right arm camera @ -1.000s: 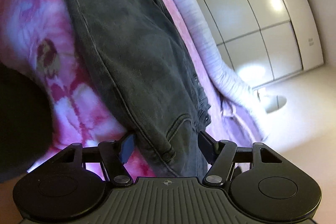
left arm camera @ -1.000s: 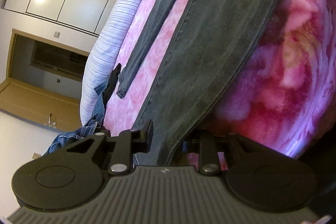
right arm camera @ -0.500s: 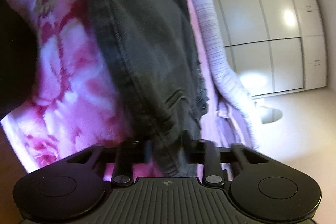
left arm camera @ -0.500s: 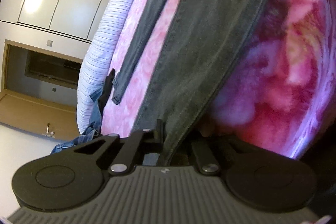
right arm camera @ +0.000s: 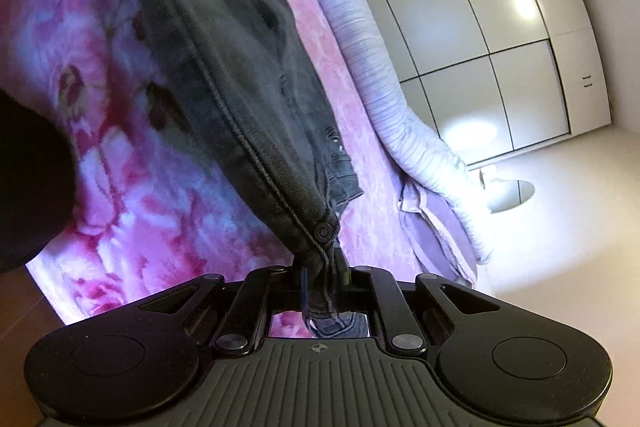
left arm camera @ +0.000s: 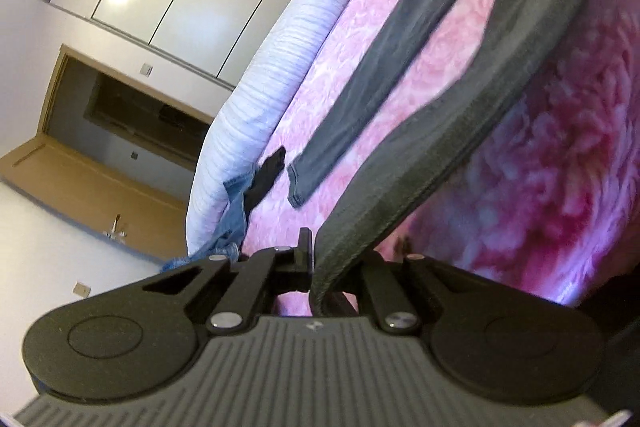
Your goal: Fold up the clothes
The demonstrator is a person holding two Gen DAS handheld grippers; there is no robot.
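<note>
Dark grey jeans (left arm camera: 452, 131) lie stretched across a pink flowered blanket (left arm camera: 560, 163) on a bed. My left gripper (left arm camera: 324, 267) is shut on the hem end of one trouser leg, which lifts off the blanket toward me. The other leg (left arm camera: 384, 67) lies flat on the blanket. My right gripper (right arm camera: 320, 283) is shut on the waistband corner of the jeans (right arm camera: 240, 75), just below a metal button (right arm camera: 323, 230), and holds it raised above the blanket (right arm camera: 120, 163).
A rolled striped lavender duvet (left arm camera: 280, 75) runs along the far side of the bed, also in the right wrist view (right arm camera: 376, 75). Blue jeans (left arm camera: 232, 223) and a black garment (left arm camera: 266, 175) lie by it. White wardrobes (right arm camera: 480, 39) stand behind.
Both grippers closed on the jeans, the left on the leg hem and the right on the waistband corner, and lifted those ends off the blanket.
</note>
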